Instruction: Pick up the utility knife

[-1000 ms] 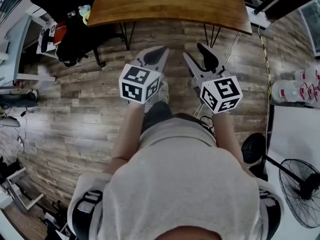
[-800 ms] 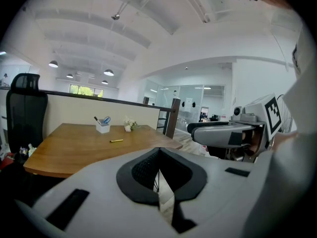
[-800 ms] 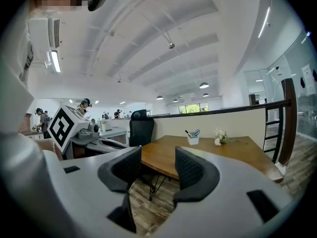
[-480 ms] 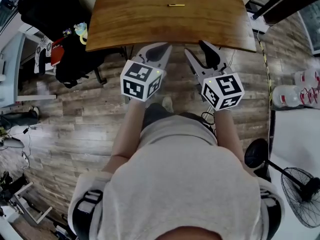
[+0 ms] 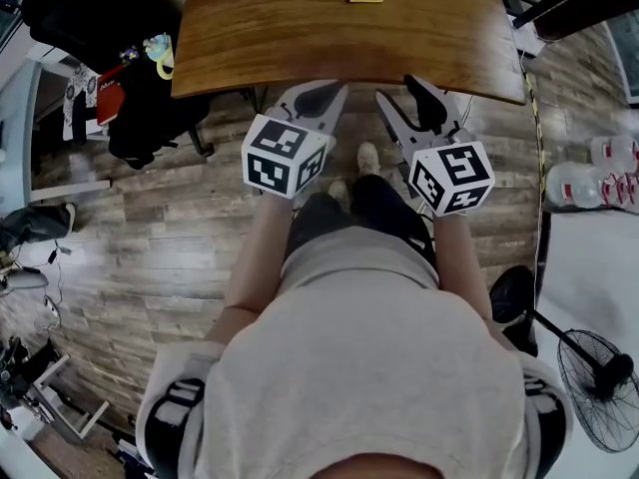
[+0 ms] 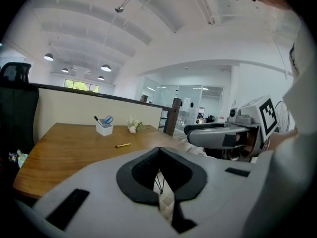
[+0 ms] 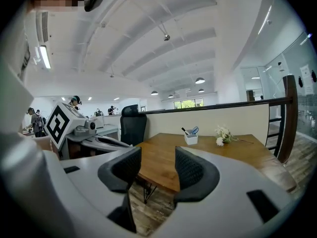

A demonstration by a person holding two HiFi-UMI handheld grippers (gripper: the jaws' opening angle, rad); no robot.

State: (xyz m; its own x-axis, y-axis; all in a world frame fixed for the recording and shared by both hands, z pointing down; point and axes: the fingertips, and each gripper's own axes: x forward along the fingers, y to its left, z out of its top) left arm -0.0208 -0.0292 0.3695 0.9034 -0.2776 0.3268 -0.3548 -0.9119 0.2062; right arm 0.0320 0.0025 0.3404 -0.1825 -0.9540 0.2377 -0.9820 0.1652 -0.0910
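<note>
Closer to the table [image 5: 300,28] now: left tool [image 5: 318,94] pinched empty, right tool [image 5: 402,98] agape; utility knife [image 5: 364,0] beyond.

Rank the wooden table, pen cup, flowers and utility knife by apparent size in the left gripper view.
1. Wooden table, by far the largest.
2. White pen cup and flowers: these look about alike, so they are left unranked.
3. Utility knife, a thin yellow sliver.

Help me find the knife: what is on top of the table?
A slim yellow item, likely the knife, a white pen cup and some flowers. The left gripper covers the near corner of the table.
</note>
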